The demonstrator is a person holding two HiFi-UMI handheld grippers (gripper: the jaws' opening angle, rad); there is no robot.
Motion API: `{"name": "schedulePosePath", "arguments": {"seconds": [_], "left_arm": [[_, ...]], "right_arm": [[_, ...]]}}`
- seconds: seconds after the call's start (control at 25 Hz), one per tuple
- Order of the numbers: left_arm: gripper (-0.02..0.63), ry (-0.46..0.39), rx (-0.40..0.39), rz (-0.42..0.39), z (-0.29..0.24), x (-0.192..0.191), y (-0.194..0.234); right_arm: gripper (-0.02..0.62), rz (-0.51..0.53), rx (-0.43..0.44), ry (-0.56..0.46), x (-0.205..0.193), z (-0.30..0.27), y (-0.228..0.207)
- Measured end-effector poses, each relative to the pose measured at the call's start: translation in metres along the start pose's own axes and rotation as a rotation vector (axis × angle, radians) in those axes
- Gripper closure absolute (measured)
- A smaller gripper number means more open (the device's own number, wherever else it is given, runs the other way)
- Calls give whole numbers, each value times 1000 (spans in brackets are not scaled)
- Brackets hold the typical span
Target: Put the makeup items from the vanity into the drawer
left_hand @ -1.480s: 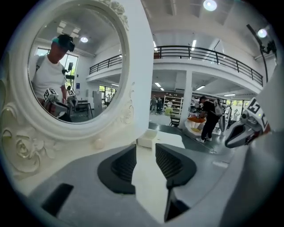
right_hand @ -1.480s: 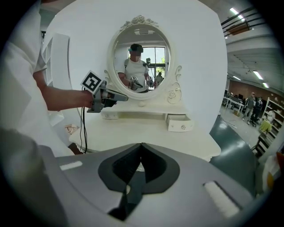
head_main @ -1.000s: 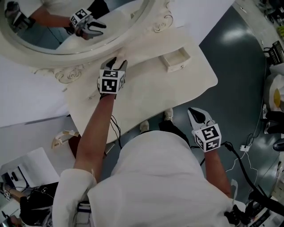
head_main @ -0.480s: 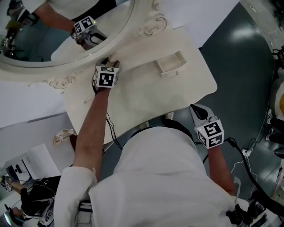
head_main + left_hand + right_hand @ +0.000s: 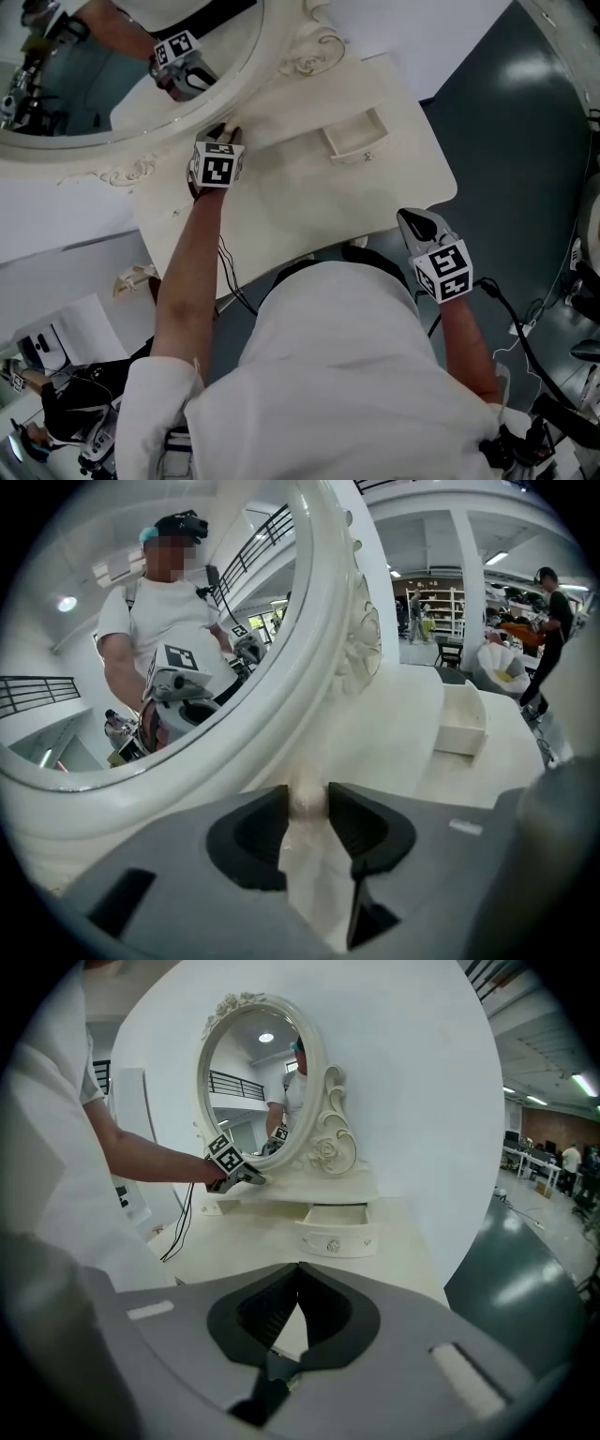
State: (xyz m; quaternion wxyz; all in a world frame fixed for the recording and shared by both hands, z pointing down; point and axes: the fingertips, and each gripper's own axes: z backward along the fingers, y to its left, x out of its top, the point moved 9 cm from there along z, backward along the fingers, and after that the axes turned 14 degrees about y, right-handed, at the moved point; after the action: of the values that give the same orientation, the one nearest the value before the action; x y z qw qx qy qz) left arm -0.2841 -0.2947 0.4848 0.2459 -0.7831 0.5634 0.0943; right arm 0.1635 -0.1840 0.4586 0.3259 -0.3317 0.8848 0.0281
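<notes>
From my desk I see a white short-sleeved T-shirt [image 5: 337,375], 2 cubes printed with black-and-white square markers, the left marker cube [image 5: 217,170] and right marker cube [image 5: 448,273], and 2 thin black lines, the left cable [image 5: 228,267] and right cable [image 5: 514,328].

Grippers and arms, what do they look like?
The left gripper and right gripper are grey with dark inner pads, white cubes bearing black square markers, and black cables. White short-sleeved shirt. The left's jaws are closing on a pale makeup item.
</notes>
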Motion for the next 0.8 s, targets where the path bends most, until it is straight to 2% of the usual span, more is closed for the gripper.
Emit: {"name": "schedulePosePath", "arguments": {"seconds": [0.4, 0.8], "left_arm": [[471, -54, -30, -23, 21, 23, -38], [469, -134, -128, -86, 35, 55, -107]], "right_arm": [[595, 28, 43, -5, -1, -5, -31], [594, 28, 55, -7, -11, -1, -48]]}}
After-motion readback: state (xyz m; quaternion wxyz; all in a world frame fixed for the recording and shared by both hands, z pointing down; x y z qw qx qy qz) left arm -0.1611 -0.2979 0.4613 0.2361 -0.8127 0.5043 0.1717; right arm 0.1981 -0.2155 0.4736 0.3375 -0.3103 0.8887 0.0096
